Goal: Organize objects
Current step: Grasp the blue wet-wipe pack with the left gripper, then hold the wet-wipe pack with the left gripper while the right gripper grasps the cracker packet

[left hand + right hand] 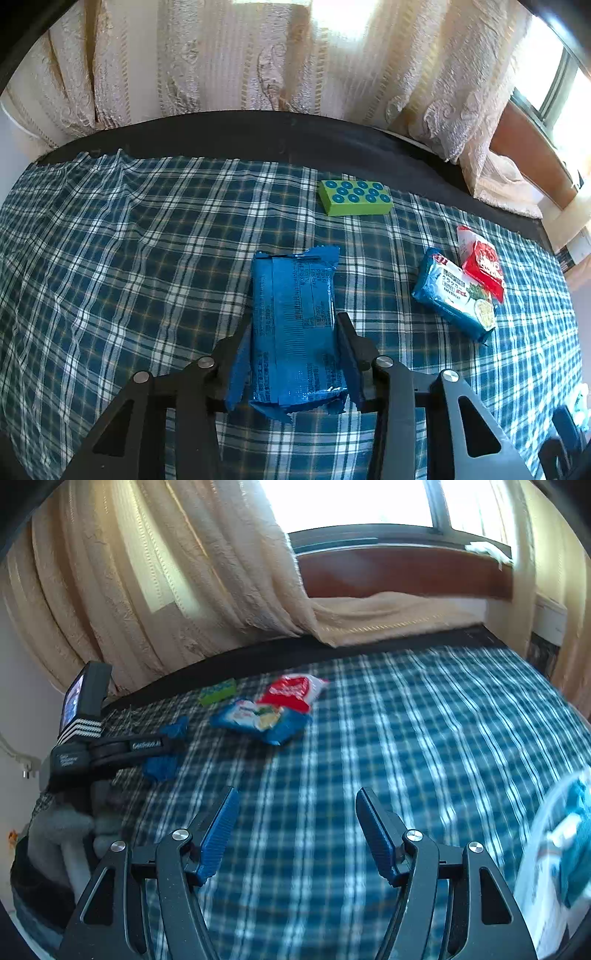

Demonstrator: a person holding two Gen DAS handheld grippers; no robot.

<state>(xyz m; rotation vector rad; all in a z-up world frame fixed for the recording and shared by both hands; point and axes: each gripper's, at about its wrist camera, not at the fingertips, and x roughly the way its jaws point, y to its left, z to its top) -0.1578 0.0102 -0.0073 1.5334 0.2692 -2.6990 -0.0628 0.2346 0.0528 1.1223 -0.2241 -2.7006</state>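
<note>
The left tongs [293, 332] squeeze the long sides of the blue packet [295, 317], which lies flat on the checked cloth [129, 258]; it looks light, crinkly and slippery, so holding its middle seems best. The right tongs [297, 834] stand half open and empty, with two more packets [264, 718] at eleven o'clock.

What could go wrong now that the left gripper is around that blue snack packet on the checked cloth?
1. The left gripper pinches the blue snack packet at its near half; the far end may sag or slip on lifting.
2. The squeeze could crush what is inside.
3. The wrinkled checked tablecloth might drag along, shifting the green block, the light blue cracker packet and the red packet. The open right gripper holds nothing.
</note>
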